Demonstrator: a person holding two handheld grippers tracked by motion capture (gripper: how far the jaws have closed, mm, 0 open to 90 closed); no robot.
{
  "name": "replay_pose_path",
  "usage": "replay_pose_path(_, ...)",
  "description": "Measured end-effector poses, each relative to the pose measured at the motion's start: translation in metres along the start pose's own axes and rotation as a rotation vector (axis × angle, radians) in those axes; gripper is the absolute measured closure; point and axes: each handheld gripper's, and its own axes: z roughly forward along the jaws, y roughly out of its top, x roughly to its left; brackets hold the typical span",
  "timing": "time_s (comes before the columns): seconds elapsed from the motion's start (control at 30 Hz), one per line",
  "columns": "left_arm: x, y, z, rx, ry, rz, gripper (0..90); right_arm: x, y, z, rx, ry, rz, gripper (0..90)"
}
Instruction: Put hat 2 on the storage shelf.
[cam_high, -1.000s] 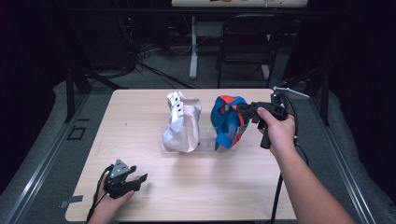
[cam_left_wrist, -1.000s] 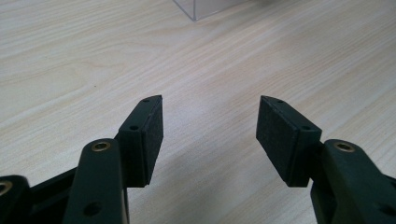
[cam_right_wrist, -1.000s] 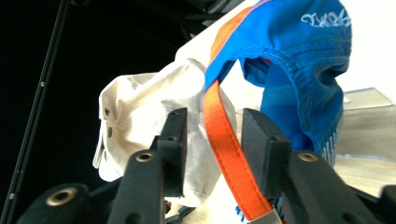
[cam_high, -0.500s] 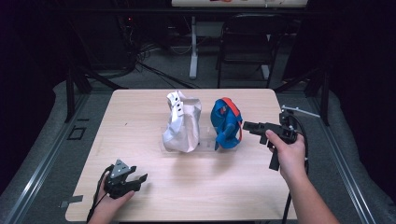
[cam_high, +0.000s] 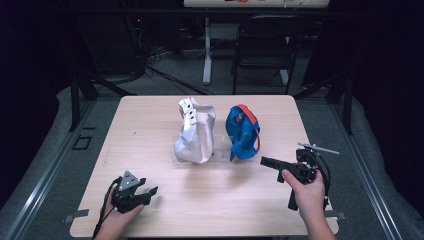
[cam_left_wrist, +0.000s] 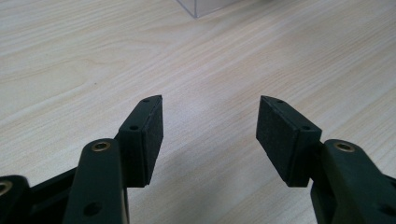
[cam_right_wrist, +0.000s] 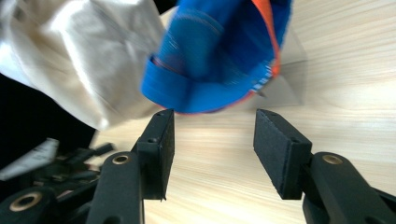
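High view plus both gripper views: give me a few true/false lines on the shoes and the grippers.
1. The blue shoe stands right of the white shoe. True.
2. The right gripper grips the blue shoe. False: its jaws are open with nothing between them, short of the shoe.
3. The left gripper is open above the bare table. True.
4. Both shoes lie flat on their sides. False: they stand propped upright.

Two caps side by side mid-table (cam_high: 150, 210): left cap (cam_high: 195, 131), right cap (cam_high: 243, 131), claws nearer the person.
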Motion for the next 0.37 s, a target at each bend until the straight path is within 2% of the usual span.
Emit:
replay_pose_path(0.07,0.000,0.000,0.000,0.001,0.005,-0.004,41.7,-0.004,-0.009,0.002,-0.018,-0.022,-0.029,48.6)
replay_pose_path(0.27,-0.003,0.000,0.001,0.006,-0.017,0.009,43.5,-0.024,-0.036,0.004,-0.041,-0.033,-0.010,48.6)
replay_pose_path(0.37,-0.014,0.003,0.000,-0.008,-0.049,0.024,44.6,-0.038,-0.052,0.005,-0.066,-0.024,0.009,48.4)
